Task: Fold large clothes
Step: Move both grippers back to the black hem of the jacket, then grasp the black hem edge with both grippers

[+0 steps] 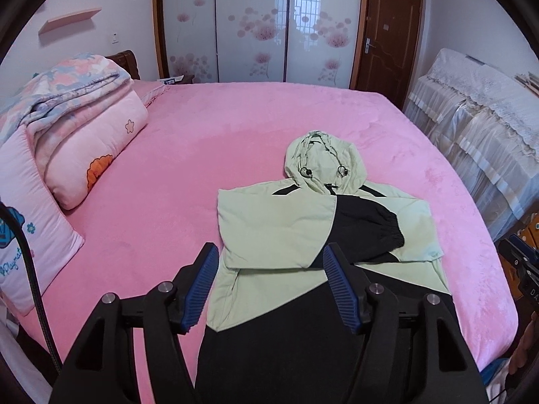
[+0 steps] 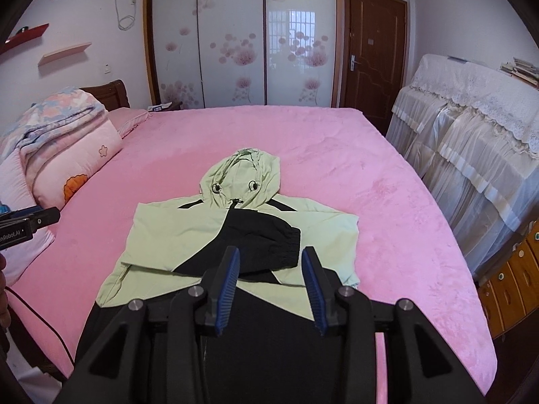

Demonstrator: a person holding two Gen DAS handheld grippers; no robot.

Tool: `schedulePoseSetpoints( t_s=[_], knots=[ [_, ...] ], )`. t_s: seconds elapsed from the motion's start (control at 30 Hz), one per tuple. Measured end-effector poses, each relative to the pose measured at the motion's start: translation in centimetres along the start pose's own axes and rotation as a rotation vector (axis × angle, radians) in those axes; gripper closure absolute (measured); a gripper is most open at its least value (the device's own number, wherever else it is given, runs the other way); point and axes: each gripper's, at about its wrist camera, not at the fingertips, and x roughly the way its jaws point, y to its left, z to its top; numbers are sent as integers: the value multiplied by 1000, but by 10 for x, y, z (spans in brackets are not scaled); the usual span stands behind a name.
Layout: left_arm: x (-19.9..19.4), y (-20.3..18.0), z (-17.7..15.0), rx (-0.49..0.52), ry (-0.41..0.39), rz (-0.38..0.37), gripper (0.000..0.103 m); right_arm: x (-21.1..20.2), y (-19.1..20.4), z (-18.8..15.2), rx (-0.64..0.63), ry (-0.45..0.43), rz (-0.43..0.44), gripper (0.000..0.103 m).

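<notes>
On pink bed, centre frame: pale-green-and-black hooded jacket lies flat, sleeves folded across chest, hood far, black hem near. Long axis runs straight away from both cameras. Left gripper and right gripper hover above hem, jaws wide apart, holding nothing. Neither clearly nearer.

Ahead of the blue-padded left gripper lies a pale green and black hoodie on a plain pink bedspread, a flower-printed pink quilt to its left.
</notes>
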Motion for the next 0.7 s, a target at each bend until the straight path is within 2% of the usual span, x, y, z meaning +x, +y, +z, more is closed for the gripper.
schedulePoseSetpoints(
  t_s=[0.17,0.2,0.27,0.4,0.53,0.7],
  knots=[
    [-47,6,-32,4,-38,-11,38,-40,-2,-23,-1,-22,-6,64],
    [-55,7,-41,5,-46,-12,38,-47,-4,-28,5,-31,7,62],
    [-65,10,-55,12,-57,-10,35,-60,-6,-40,15,-56,19,51],
    [-77,20,-90,13,-62,21,33,-76,-8,-63,1,-88,3,49],
    [-64,33,-133,-17,5,21,33,-80,-15,-93,9,-90,-3,48],
    [-28,53,-193,-43,142,50,33,-65,-30,-139,40,-15,-25,47]
  ],
)
